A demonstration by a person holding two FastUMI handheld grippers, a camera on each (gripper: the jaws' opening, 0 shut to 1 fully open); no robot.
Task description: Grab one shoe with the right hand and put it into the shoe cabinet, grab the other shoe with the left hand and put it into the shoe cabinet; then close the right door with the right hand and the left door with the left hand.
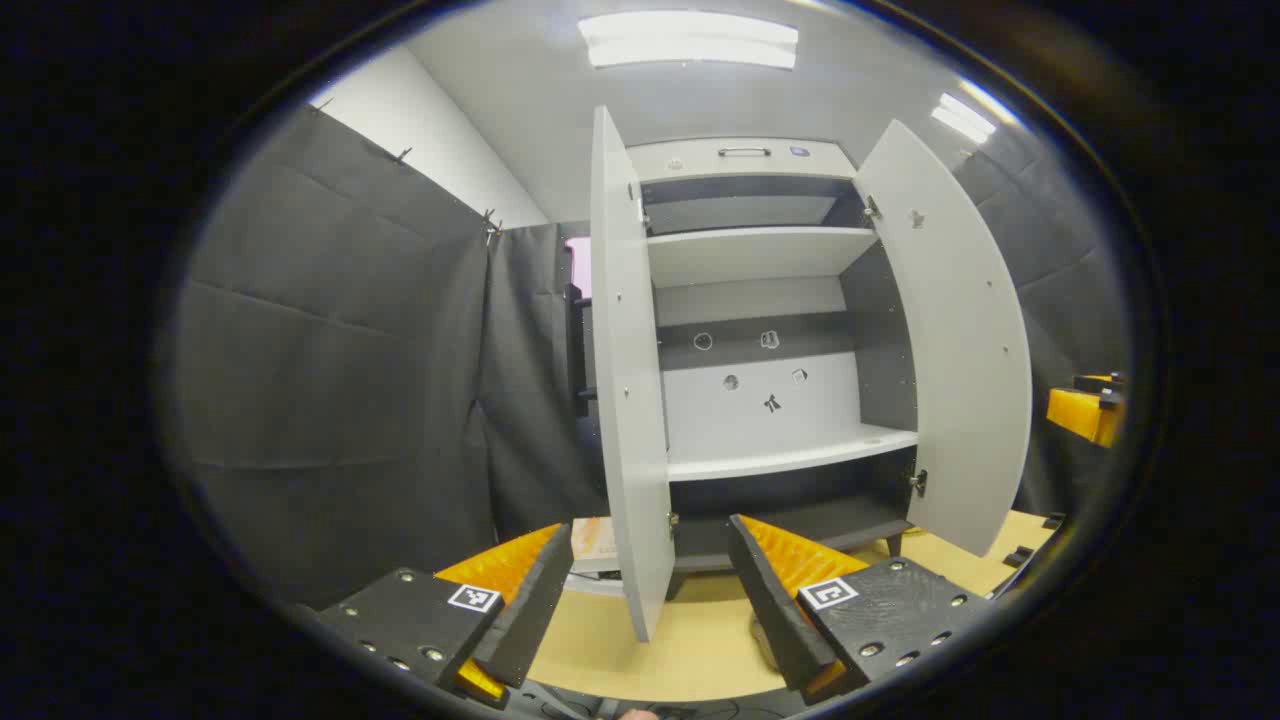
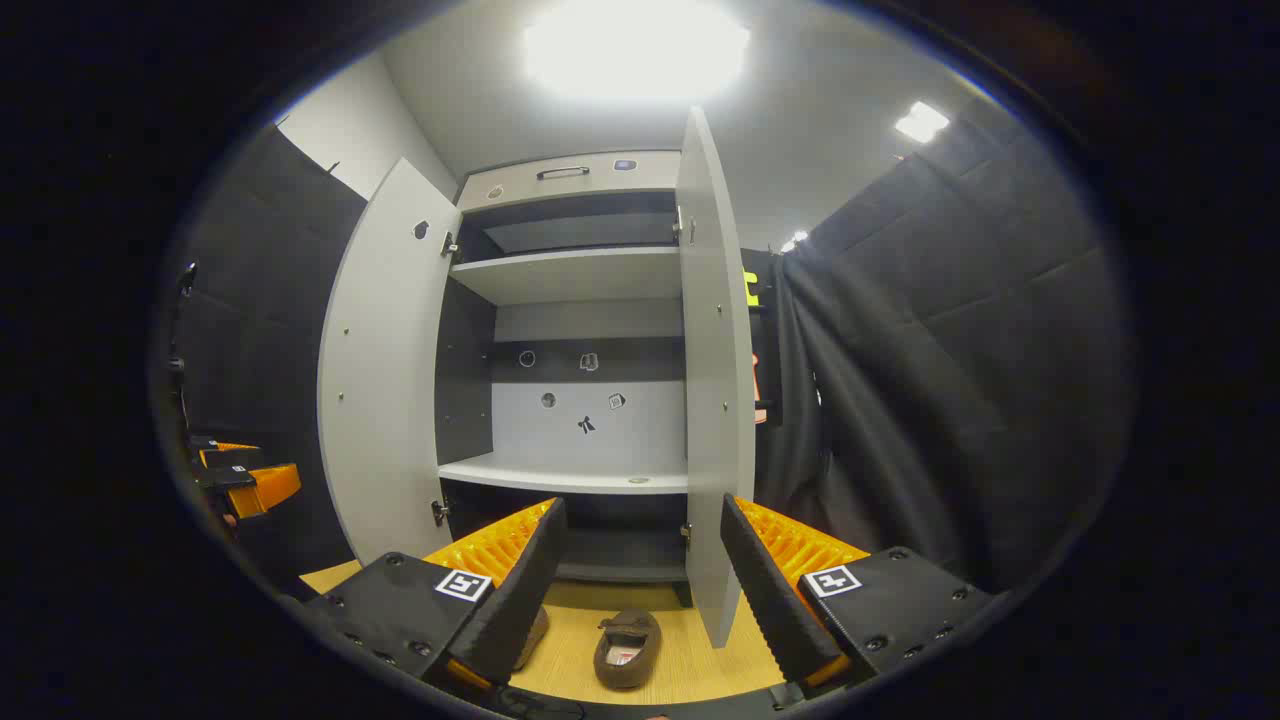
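Observation:
The white shoe cabinet (image 2: pixel 575 275) stands on a wooden floor with both doors swung open and its shelves bare. A brown shoe (image 2: pixel 628 648) lies on the floor in front of it, just below my right gripper (image 2: pixel 641 503), which is open and holds nothing. A second shoe (image 2: pixel 535 632) peeks out from behind that gripper's left finger. My left gripper (image 1: pixel 648 528) is open too, hovering at the edge of the cabinet's left door (image 1: pixel 625 400). In the right gripper view the left gripper (image 2: pixel 240 480) shows at the far left.
The right door (image 1: pixel 950 350) juts out toward me, and in the right gripper view its edge (image 2: pixel 715 380) stands straight ahead. Black cloth walls close in on both sides. A small flat box (image 1: pixel 595 540) lies on the floor behind the left door.

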